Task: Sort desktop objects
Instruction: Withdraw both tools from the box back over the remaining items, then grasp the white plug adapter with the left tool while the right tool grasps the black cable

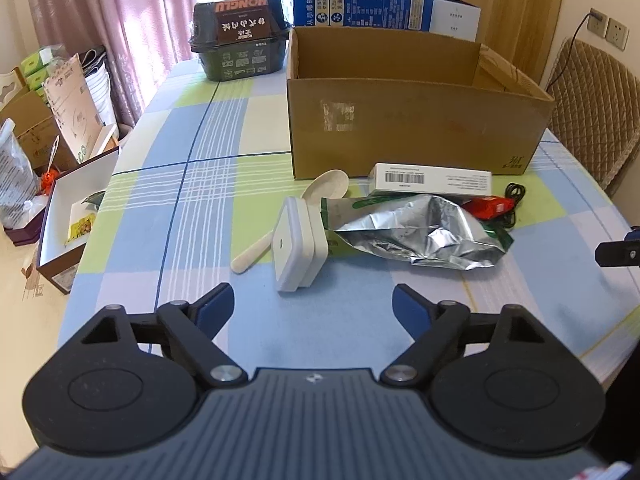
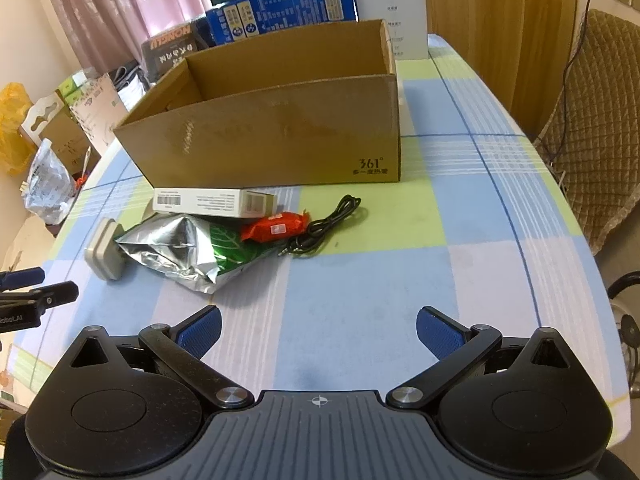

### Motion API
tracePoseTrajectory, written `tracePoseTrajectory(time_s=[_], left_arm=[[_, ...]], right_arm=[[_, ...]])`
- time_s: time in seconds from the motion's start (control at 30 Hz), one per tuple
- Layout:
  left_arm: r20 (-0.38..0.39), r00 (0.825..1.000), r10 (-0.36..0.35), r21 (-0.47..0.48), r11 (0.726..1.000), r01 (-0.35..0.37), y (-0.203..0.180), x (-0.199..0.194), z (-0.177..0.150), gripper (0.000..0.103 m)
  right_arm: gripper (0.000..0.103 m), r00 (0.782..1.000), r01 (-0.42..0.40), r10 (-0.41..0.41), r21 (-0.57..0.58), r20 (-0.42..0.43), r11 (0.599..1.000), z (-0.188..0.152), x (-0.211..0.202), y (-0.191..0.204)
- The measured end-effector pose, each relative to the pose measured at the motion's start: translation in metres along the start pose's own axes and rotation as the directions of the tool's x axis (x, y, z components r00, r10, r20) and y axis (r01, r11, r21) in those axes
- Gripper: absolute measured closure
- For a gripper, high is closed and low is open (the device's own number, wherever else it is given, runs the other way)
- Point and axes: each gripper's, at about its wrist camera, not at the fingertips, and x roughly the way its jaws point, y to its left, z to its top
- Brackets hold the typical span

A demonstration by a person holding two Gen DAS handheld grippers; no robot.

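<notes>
My left gripper (image 1: pixel 312 304) hovers low over the desk (image 1: pixel 200 208) with its jaws spread wide and nothing between them. My right gripper (image 2: pixel 318 330) is the same: jaws wide, empty, above bare checked cloth.

From the left jaws, the nearest thing, at twelve o'clock, is a white square gadget (image 1: pixel 296 246) standing on its edge and leaning against a pale plastic spoon (image 1: pixel 316 196). At one o'clock a crumpled foil bag (image 1: pixel 420 232) lies flat, touching the gadget. Beyond it, a flat white carton (image 1: pixel 432 180) rests just in front of the open cardboard box (image 1: pixel 400 128).

From the right jaws, the foil bag sits at eleven o'clock, with a red snack packet (image 2: pixel 276 228) and a coiled black cable (image 2: pixel 324 228) at twelve, touching each other.

Nothing looks sorted yet; I judge the cardboard box is where things should go. To start well, I would take the gadget with the left jaws across its thin sides, closing slowly so it does not tip, and let the right jaws pinch the red packet by its middle, clear of the cable.
</notes>
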Motion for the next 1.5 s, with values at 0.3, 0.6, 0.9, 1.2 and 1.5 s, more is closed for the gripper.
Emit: tracePoseTrajectory(time_s=[0.3,0.6,0.9,1.2,1.5], left_arm=[[-0.007,1.000,-0.009,0.042,0.999,0.010,0.001,0.036,0.007,0.033],[-0.012,1.000,-0.007,0.066,0.998,0.008,0.004,0.063,0.013,0.056],[-0.009,1.000,-0.001,0.075,0.997,0.001,0.005,0.073,0.014,0.072],[-0.002,1.000,0.010,0.060,0.998,-0.010,0.003,0.068,0.016,0.080],[-0.004,1.000,0.011,0.031,0.999,-0.011,0.003,0.064,0.013,0.080]], right_arm=[[0.002,1.000,0.011,-0.011,0.008,-0.013,1.000,0.011,0.031,-0.002],[0.013,1.000,0.020,-0.019,0.014,-0.020,1.000,0.022,0.056,-0.004],[0.023,1.000,0.013,-0.012,0.018,-0.028,1.000,0.030,0.076,-0.005],[0.037,1.000,0.025,-0.025,0.051,-0.001,0.998,0.039,0.083,-0.011],[0.051,0.996,0.089,-0.092,0.099,0.024,0.991,0.053,0.098,-0.016]])
